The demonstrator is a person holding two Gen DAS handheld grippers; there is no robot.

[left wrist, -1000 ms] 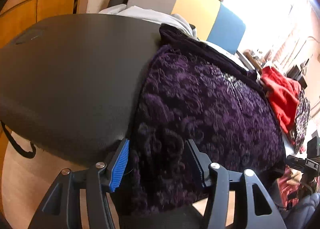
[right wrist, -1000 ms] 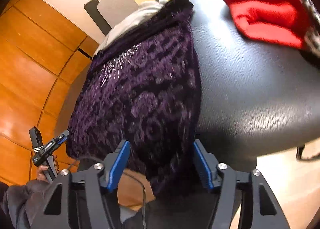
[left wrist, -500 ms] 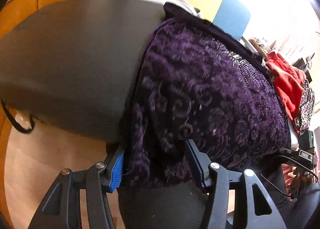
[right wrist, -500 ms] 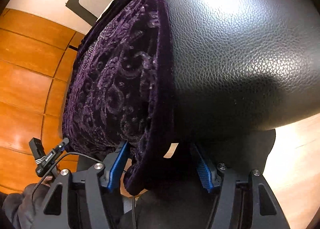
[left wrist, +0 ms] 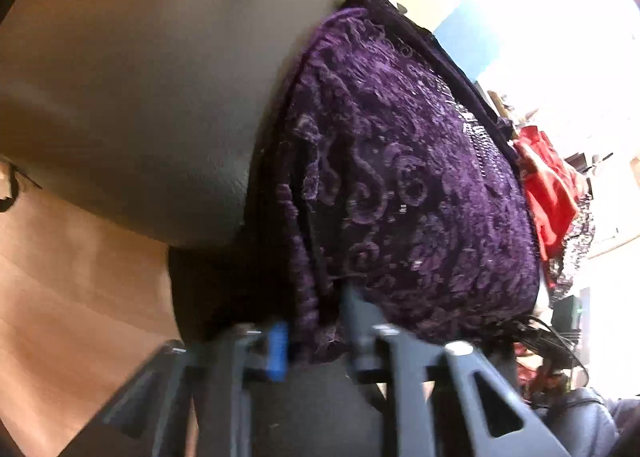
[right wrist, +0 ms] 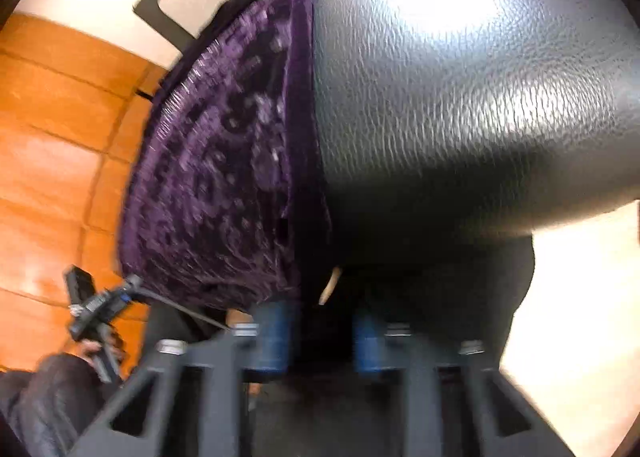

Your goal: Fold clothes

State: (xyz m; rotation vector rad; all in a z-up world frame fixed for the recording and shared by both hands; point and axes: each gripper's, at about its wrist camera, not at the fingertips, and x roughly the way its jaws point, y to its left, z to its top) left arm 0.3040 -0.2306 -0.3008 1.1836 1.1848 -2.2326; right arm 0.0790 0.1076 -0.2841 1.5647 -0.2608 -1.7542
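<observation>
purple embossed velvet garment (left wrist: 400, 185) | soft, heavy, drapey | black leather desk (right wrist: 460, 97) | left tool (left wrist: 316, 337) pinching hem, lower centre | right tool (right wrist: 322, 341) narrowed, grip unclear

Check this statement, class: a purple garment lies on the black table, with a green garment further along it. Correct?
Not quite. The further garment is red, not green, as the left wrist view shows. The purple garment does lie on the black table.
</observation>
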